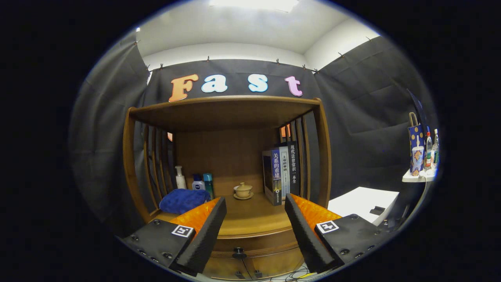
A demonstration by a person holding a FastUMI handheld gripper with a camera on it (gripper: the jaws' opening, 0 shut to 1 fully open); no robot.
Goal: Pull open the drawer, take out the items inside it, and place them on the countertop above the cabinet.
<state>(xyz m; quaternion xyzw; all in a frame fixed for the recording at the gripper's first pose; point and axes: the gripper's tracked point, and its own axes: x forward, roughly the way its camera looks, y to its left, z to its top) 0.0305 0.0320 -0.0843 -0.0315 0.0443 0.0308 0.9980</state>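
step: reach drawer | fingers apart, empty | we lower them, centre on the knob of the closed drawer, then clamp

dim booth, lit from a bright panel overhead; strong fisheye bend.
the ceiling light is blown out to white glare, and the far wall top glows pale. the shelf shades its own recess, so the books sit dull. the gripper, fingers spread wide, is sharp; the cabinet posts bow outward, and the bottles far right smear softly.
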